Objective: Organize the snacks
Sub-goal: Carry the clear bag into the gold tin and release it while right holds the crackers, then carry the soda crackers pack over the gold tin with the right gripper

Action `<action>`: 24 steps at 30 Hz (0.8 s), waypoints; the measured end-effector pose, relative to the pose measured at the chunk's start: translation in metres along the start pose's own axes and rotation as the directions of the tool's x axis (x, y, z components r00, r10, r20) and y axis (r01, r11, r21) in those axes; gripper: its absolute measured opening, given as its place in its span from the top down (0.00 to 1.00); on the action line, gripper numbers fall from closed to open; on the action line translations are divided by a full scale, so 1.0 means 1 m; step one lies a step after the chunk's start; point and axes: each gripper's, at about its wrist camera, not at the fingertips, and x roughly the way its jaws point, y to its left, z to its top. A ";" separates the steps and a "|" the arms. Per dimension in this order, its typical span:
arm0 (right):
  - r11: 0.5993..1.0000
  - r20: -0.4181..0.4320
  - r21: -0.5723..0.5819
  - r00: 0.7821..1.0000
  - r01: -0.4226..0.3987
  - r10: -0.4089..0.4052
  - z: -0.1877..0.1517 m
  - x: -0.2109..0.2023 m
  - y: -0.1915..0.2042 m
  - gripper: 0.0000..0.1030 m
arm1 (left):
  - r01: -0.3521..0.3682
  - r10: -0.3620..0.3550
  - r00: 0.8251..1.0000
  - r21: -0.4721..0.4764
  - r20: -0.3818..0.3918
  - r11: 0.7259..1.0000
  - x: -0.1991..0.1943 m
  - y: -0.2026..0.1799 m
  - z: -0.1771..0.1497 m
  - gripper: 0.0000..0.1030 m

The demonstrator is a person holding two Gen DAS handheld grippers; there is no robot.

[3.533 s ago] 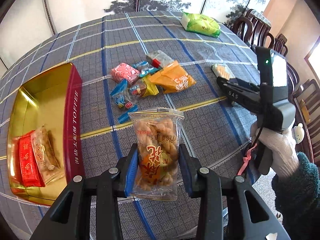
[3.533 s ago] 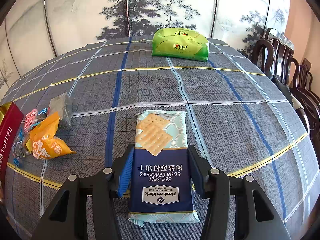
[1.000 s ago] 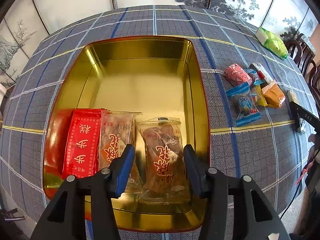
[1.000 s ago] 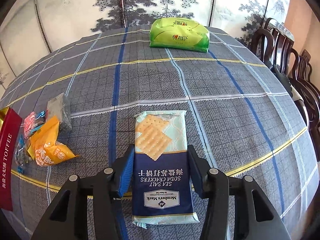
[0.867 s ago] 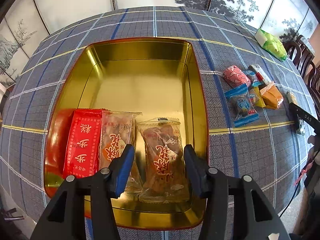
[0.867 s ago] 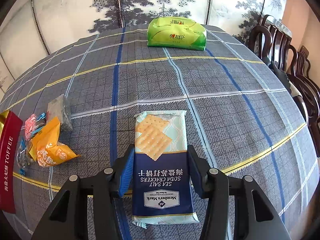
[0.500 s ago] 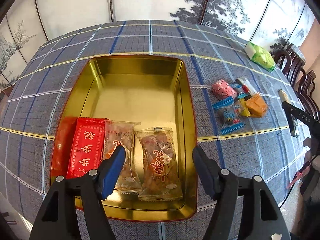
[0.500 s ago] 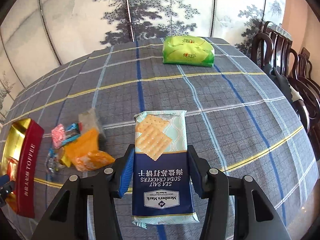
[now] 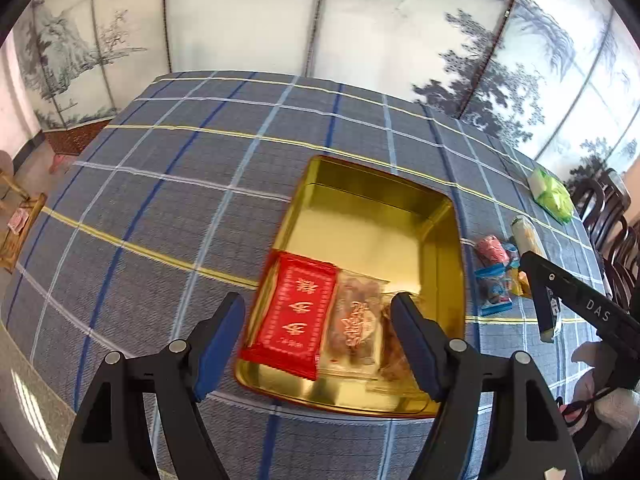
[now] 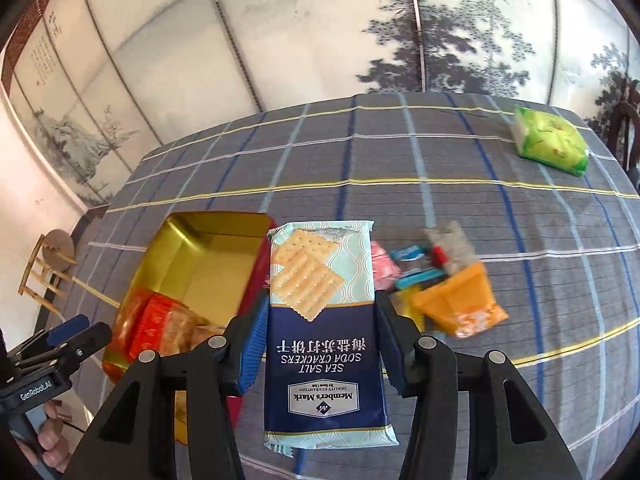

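Note:
The gold tin (image 9: 452,240) lies on the checked tablecloth. It holds a red packet (image 9: 296,312) and clear packs of twisted snacks (image 9: 356,324) side by side at its near end. My left gripper (image 9: 318,312) hovers above that end, jaws opening, with nothing between them. My right gripper (image 10: 322,312) is shut on a blue and mint soda cracker pack (image 10: 324,320), held above the cloth just right of the tin (image 10: 208,240). Loose snacks lie past it: an orange pack (image 10: 460,304), a pink one (image 10: 382,268) and small blue ones.
A green pack (image 10: 550,142) sits far right on the table. Dark wooden chairs (image 9: 608,208) stand along the right edge. A painted folding screen closes off the back. A small wooden stand (image 10: 48,272) is on the floor beyond the table's left edge.
My left gripper opened wide and drew up and back from the tin, leaving the clear snack pack inside. My right gripper carried the cracker pack left, so the tin now shows beside it.

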 end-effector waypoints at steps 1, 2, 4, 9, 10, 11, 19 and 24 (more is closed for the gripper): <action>1.000 -0.008 -0.013 1.000 -0.013 0.012 0.000 0.003 0.010 0.51 | -0.012 0.012 1.000 -0.017 0.001 1.000 -0.002 0.008 -0.001 0.30; 0.999 -0.014 -0.028 1.000 -0.023 0.023 -0.001 0.007 0.021 0.51 | -0.024 0.024 1.000 -0.036 0.001 0.999 -0.004 0.017 -0.001 0.30; 0.997 -0.030 -0.049 0.998 -0.052 0.051 -0.003 0.015 0.042 0.51 | -0.050 0.050 0.999 -0.071 0.000 0.996 -0.007 0.031 -0.003 0.30; 0.991 -0.098 -0.084 0.991 -0.102 0.093 -0.014 0.043 0.087 0.51 | -0.073 0.071 0.997 -0.134 -0.019 0.988 -0.011 0.059 -0.010 0.30; 0.990 -0.108 -0.090 0.990 -0.105 0.095 -0.016 0.047 0.093 0.51 | -0.075 0.072 0.997 -0.140 -0.022 0.987 -0.012 0.062 -0.011 0.30; 0.989 -0.121 -0.101 0.988 -0.112 0.100 -0.018 0.053 0.102 0.51 | -0.078 0.075 0.997 -0.143 -0.024 0.987 -0.013 0.065 -0.012 0.30; 0.988 -0.195 -0.102 0.976 -0.115 0.094 -0.028 0.089 0.134 0.51 | -0.128 0.127 0.992 -0.171 -0.020 0.977 -0.023 0.083 -0.025 0.30; 0.989 -0.214 -0.106 0.974 -0.100 0.075 -0.031 0.101 0.153 0.51 | -0.142 0.137 0.990 -0.186 -0.038 0.972 -0.024 0.093 -0.032 0.30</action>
